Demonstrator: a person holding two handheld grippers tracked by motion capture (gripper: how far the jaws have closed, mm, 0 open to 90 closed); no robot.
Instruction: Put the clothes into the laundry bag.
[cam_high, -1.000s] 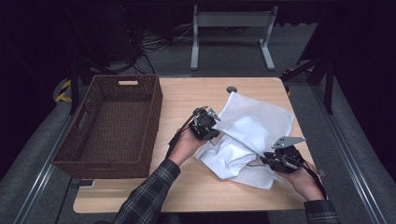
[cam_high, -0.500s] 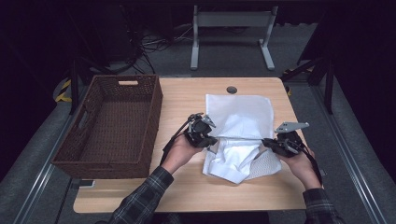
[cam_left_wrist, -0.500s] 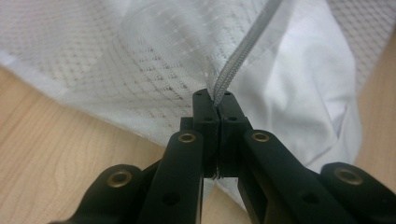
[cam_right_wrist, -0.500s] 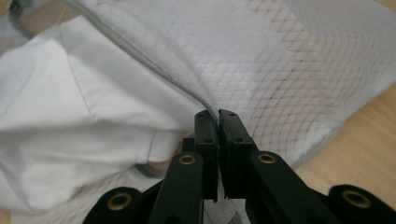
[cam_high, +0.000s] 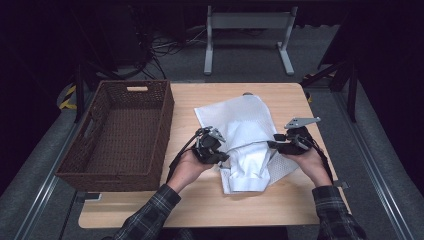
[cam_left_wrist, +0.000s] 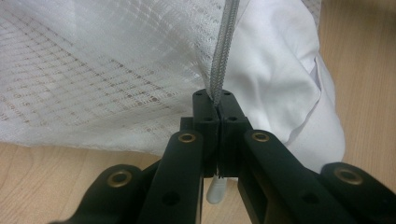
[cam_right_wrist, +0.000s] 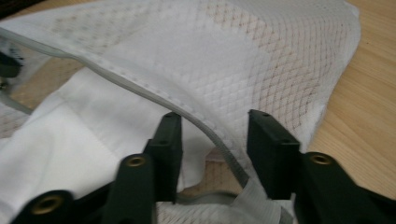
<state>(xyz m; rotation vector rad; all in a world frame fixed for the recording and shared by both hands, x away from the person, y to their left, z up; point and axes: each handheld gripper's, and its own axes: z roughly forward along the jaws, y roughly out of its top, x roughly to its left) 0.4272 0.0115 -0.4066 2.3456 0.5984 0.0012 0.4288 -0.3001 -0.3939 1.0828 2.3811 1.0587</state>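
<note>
A brown wicker basket stands on the left part of the worktop, and its long side runs from the near edge to the far edge.

Just right of the basket is the left tongs. In the left gripper view its two jaws are pressed fully together, and they pinch the grey zipper band at the edge of the white mesh laundry bag. The band goes straight away from the jaws.

The mesh laundry bag lies in the middle of the worktop, a little to the right. Its long axis runs from the near edge to the far edge and leans slightly to the far left. The open mouth is on the near side, between the two tongs, and a white garment is partly inside it and partly sticks out toward the near edge.

The right tongs is at the right side of the bag. Its jaws have just been opening and stand about half apart. In the right gripper view the zipper band passes loose between the jaws, and the pads do not press on it.
</note>
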